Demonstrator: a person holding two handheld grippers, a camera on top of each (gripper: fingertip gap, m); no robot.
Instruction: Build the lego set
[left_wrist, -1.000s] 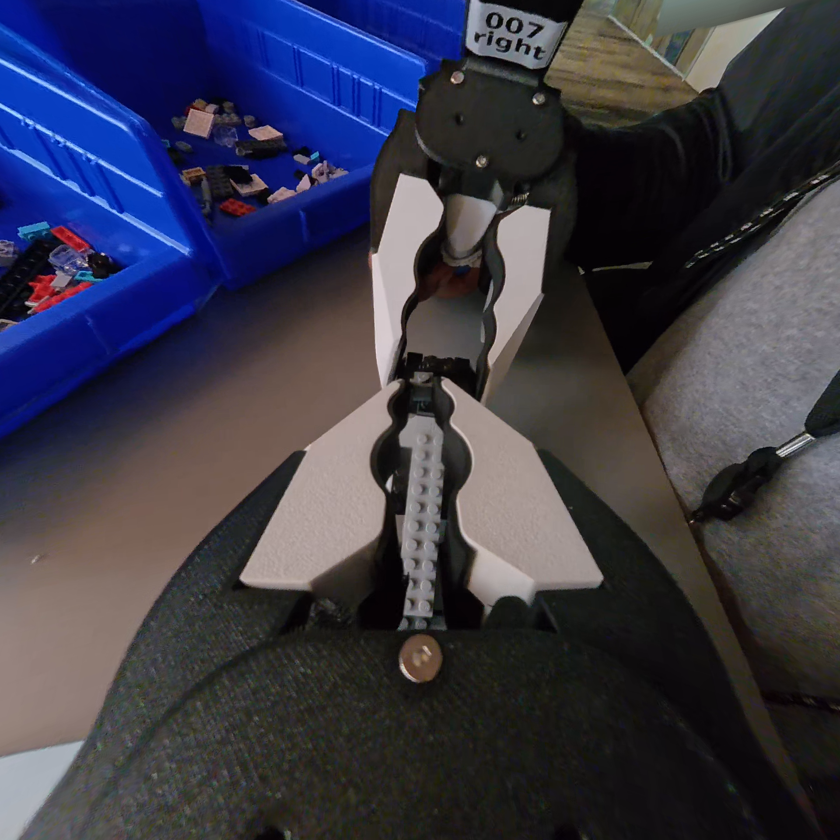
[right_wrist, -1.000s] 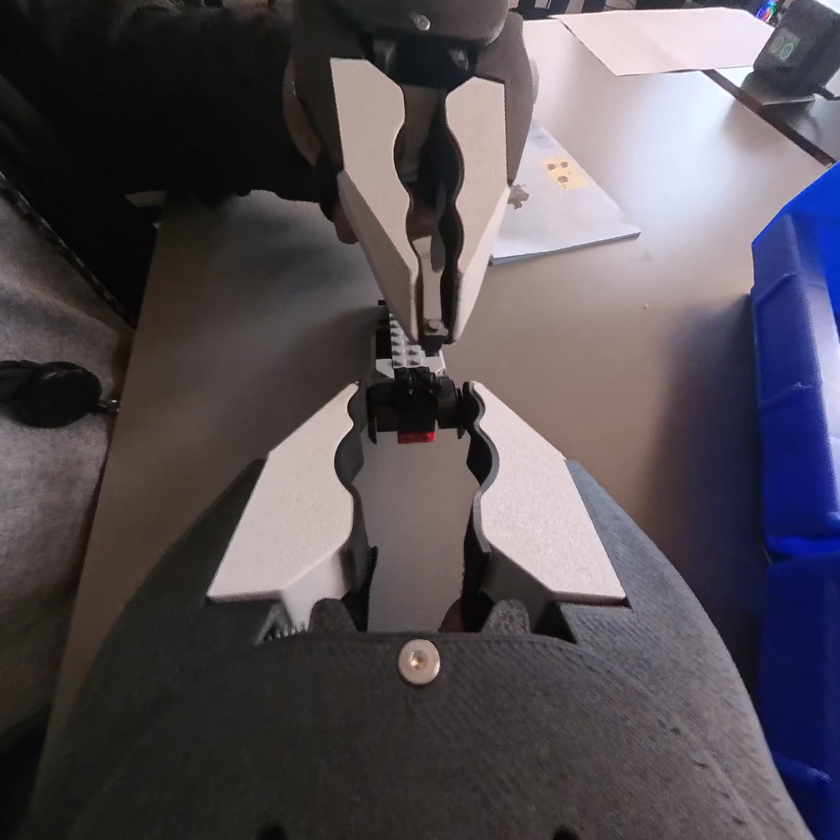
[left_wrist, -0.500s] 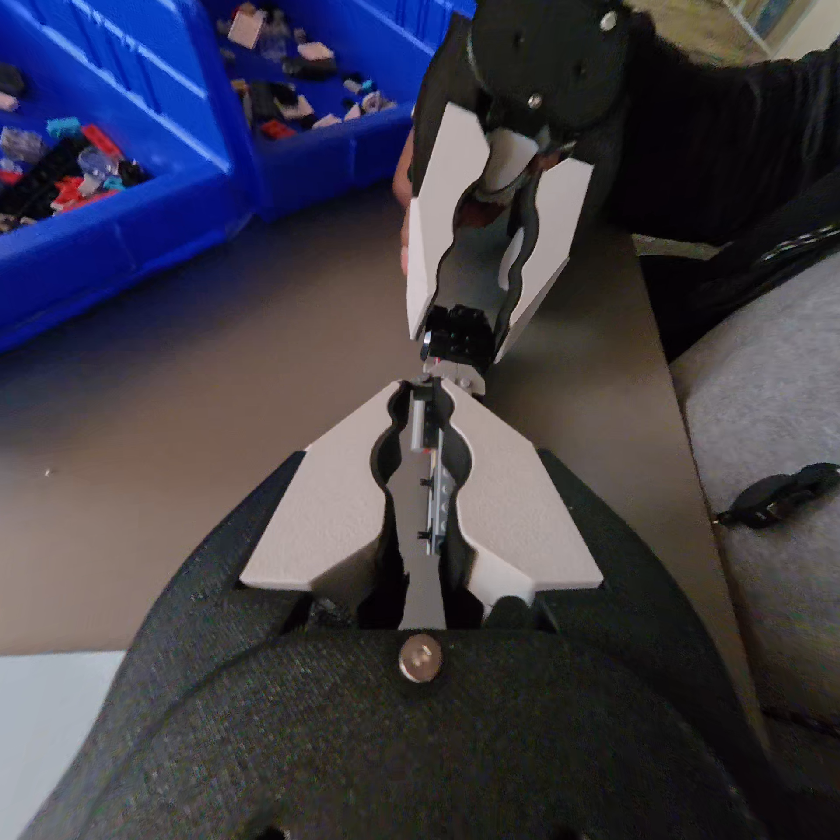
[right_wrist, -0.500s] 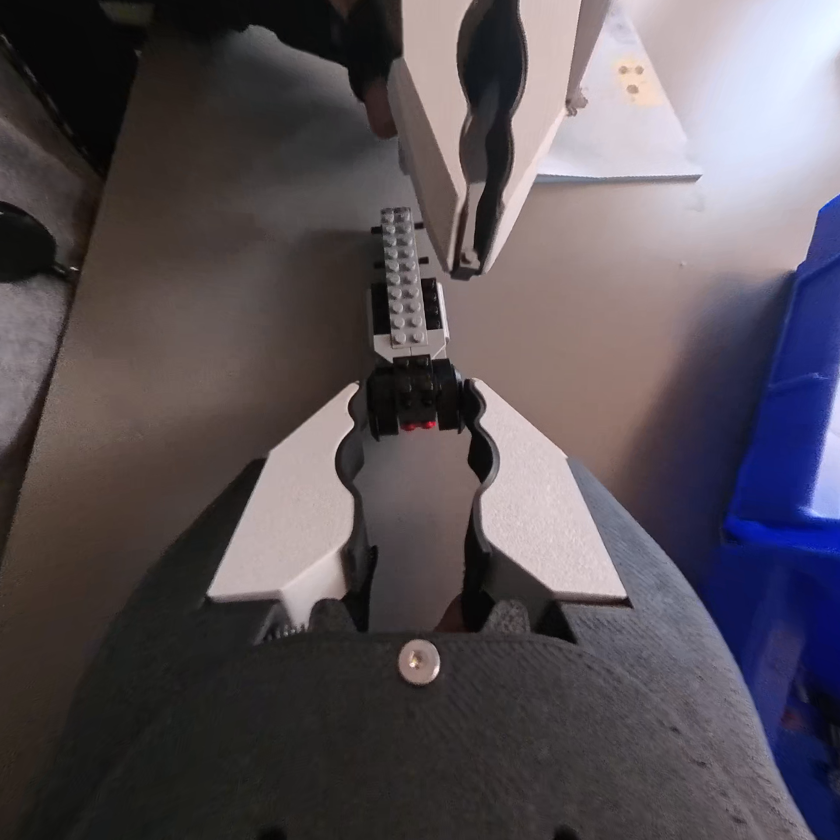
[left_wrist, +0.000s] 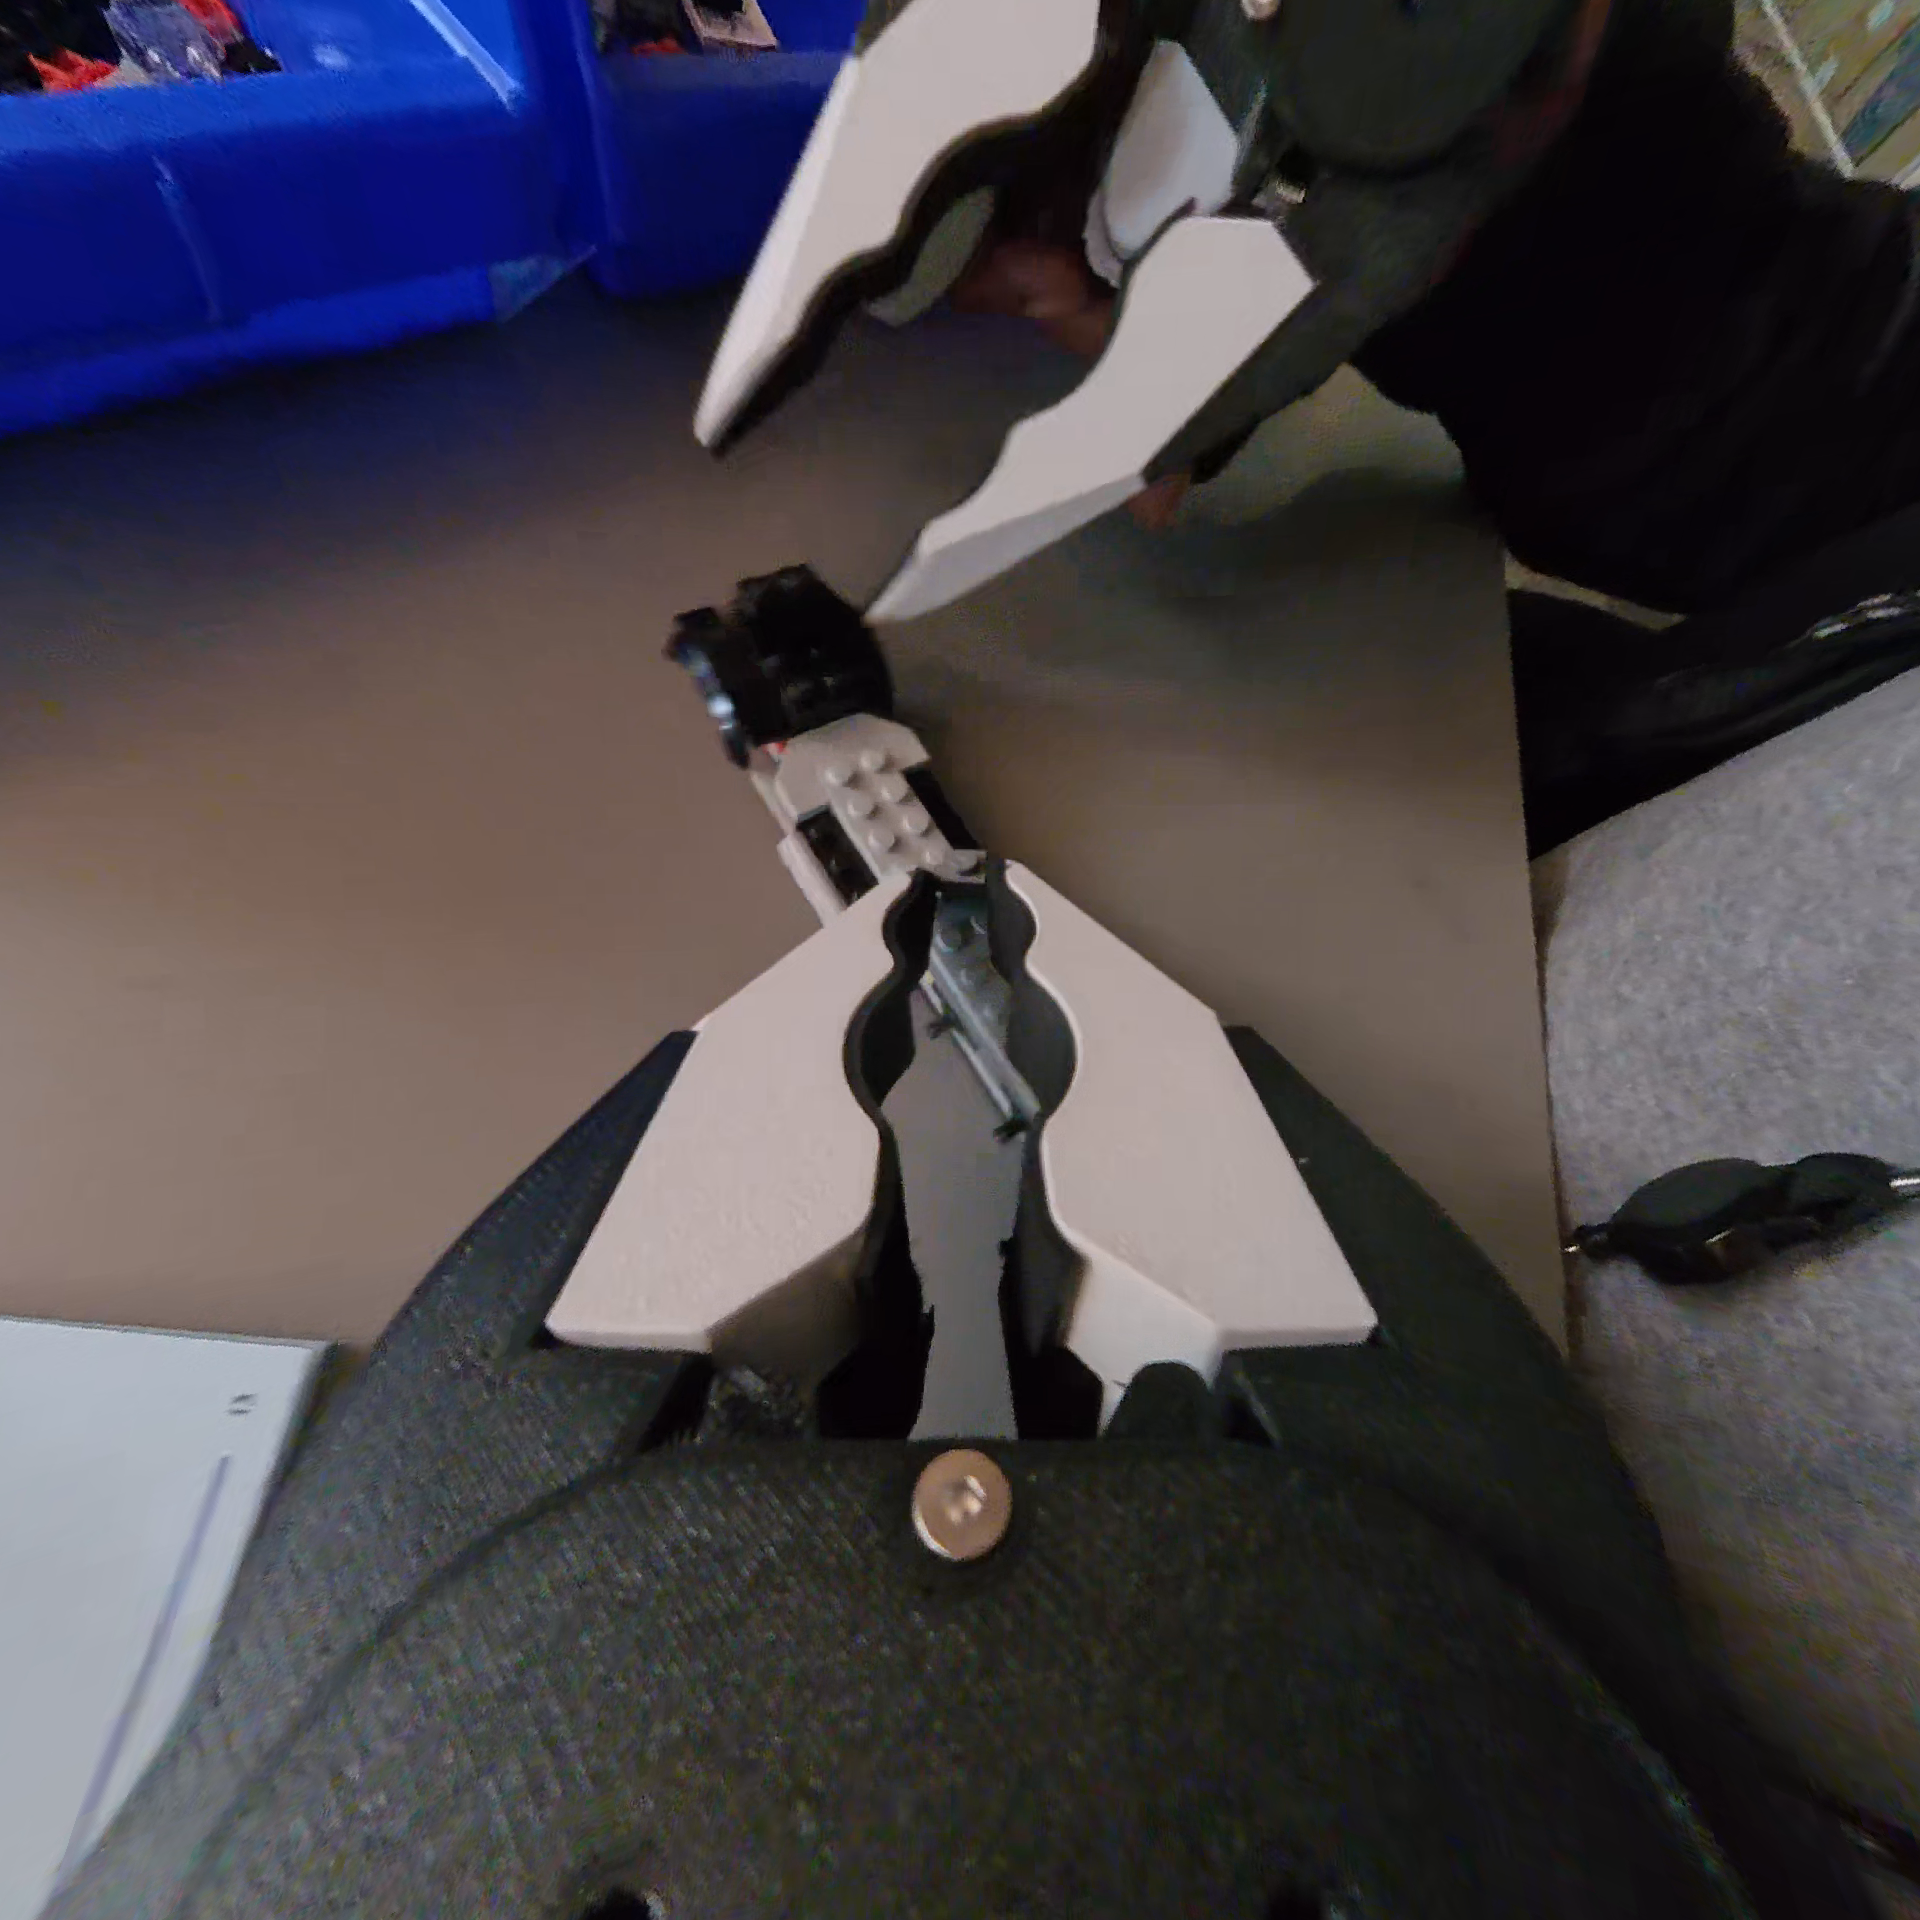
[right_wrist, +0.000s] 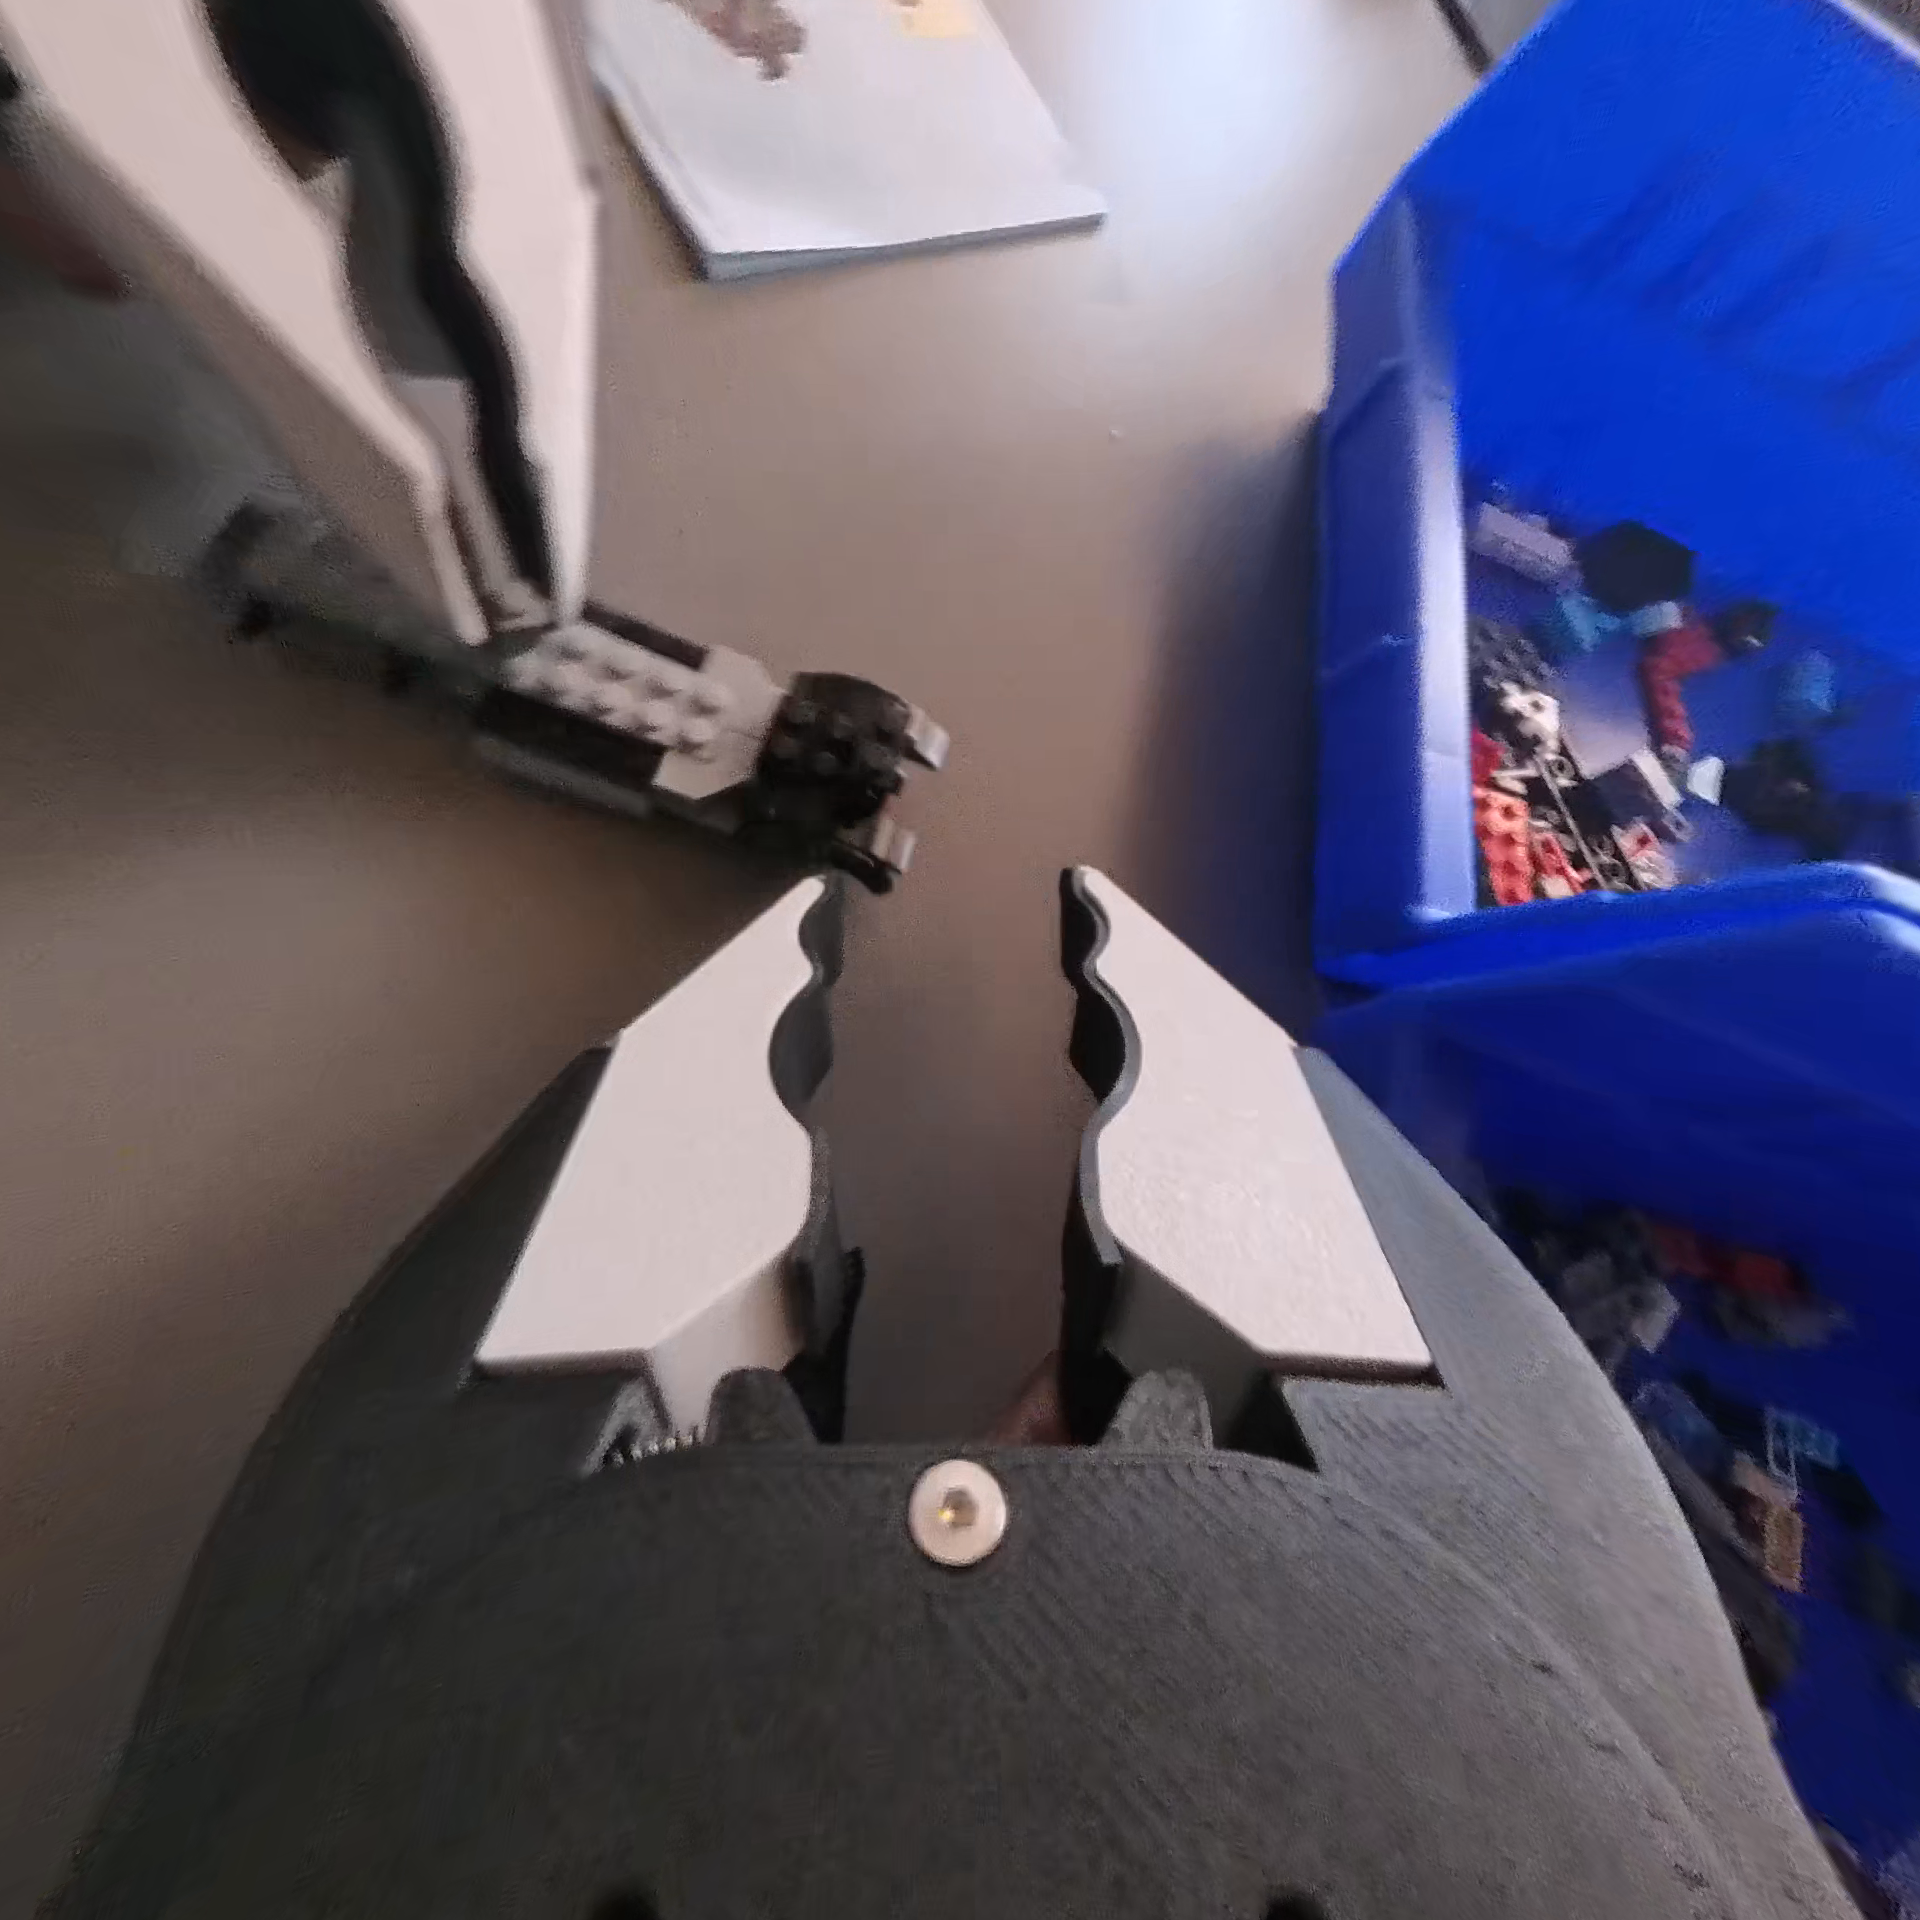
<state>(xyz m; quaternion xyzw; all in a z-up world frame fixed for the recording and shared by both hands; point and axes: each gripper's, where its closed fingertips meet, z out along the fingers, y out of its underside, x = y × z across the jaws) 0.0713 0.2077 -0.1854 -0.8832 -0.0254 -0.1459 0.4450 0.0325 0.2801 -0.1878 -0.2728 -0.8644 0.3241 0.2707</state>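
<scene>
- Blue bins (left_wrist: 260, 197) at far left of left wrist view, loose small bricks inside; they sit on a matte grey-brown table (left_wrist: 312, 831).
- White booklet corner (left_wrist: 125, 1558) at lower left, flat on table.
- Left gripper (left_wrist: 961, 883) clenched on the grey studded end of the lego model (left_wrist: 862, 800); the model's black chunk pokes out past the tips.
- Right gripper (left_wrist: 790, 525) released, spread wide, one tip just beside the black chunk.
- Grey fabric seat (left_wrist: 1745, 1039) past the table's right edge, black clip (left_wrist: 1714, 1226) lying on it.
- Right wrist view: lego model (right_wrist: 665, 717) at left, blurred, held by left gripper (right_wrist: 520, 613); right gripper (right_wrist: 945, 883) gaping, nothing between the fingers.
- Open booklet (right_wrist: 831, 135) far centre; blue bins (right_wrist: 1662, 416) at right with mixed bricks (right_wrist: 1621, 769).
</scene>
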